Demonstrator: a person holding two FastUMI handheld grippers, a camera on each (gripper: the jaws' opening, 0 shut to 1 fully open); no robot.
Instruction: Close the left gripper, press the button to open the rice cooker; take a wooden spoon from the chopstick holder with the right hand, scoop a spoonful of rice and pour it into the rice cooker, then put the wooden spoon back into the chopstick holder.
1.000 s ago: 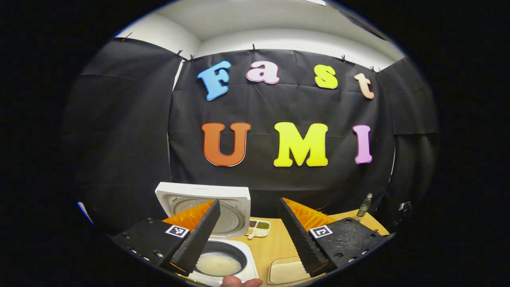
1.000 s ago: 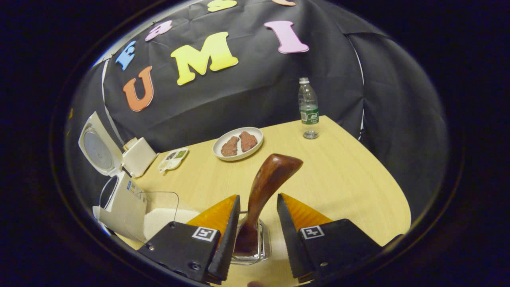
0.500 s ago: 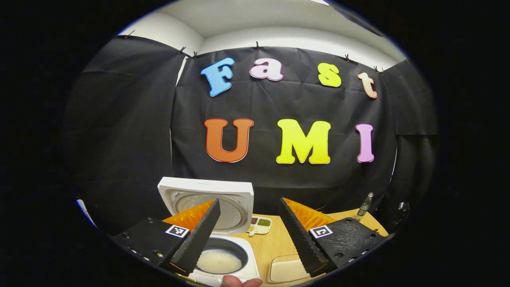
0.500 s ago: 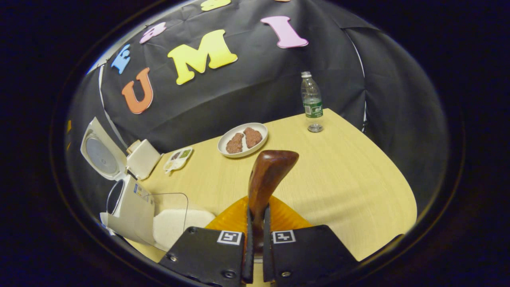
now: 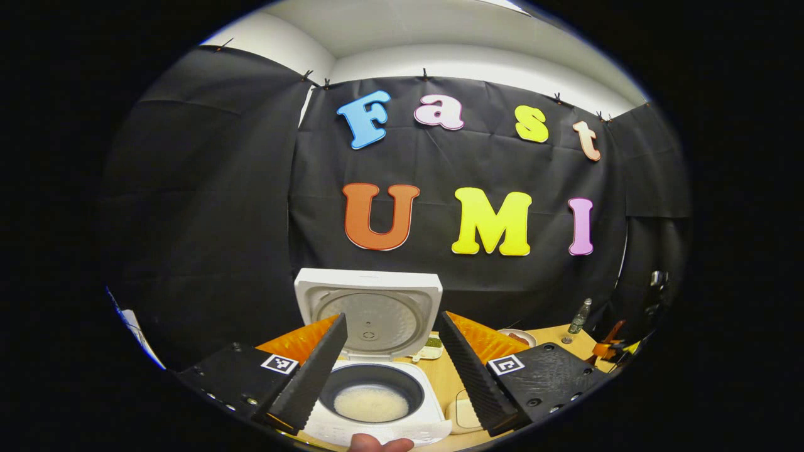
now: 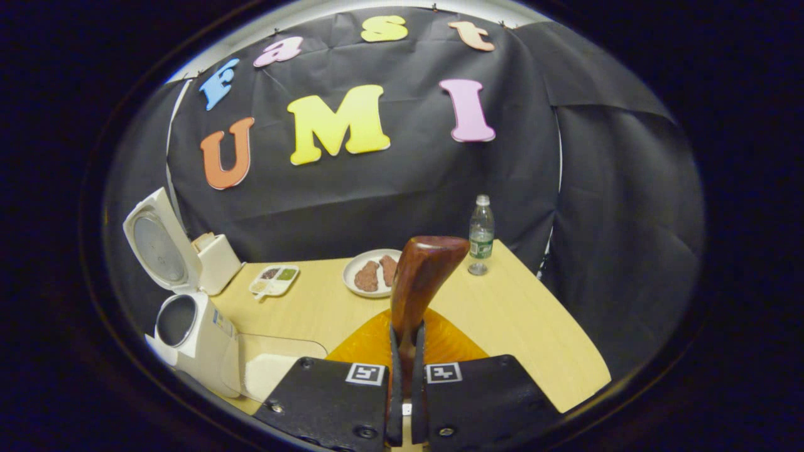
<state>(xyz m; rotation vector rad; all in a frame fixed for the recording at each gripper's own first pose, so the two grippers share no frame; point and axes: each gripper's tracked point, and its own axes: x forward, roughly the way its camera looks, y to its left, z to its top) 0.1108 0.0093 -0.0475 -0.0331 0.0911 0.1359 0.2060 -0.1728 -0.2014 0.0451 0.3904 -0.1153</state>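
The white rice cooker (image 5: 377, 420) stands open with its lid (image 5: 367, 311) upright, and pale rice lies in the dark inner pot (image 5: 370, 402). My left gripper (image 5: 389, 376) is open just above and in front of the pot, with nothing between its fingers. In the right gripper view the cooker (image 6: 188, 336) sits at the far left. My right gripper (image 6: 407, 333) is shut on the dark wooden spoon (image 6: 422, 276), whose rounded end sticks up past the fingers. The spoon's lower part is hidden behind them. A clear container of rice (image 6: 276, 370) sits beside the cooker.
On the wooden table (image 6: 515, 326) are a plate of brown food (image 6: 372, 273), a water bottle (image 6: 481, 235), a small compartment tray (image 6: 273, 279) and a white box (image 6: 217, 260) behind the cooker. A thumb (image 5: 380, 444) shows at the bottom edge of the left gripper view.
My right gripper closed on the spoon handle standing in the glass holder, then rose with it; the holder has dropped out of sight. The left gripper shifted so the cooker sits centred between its fingers.
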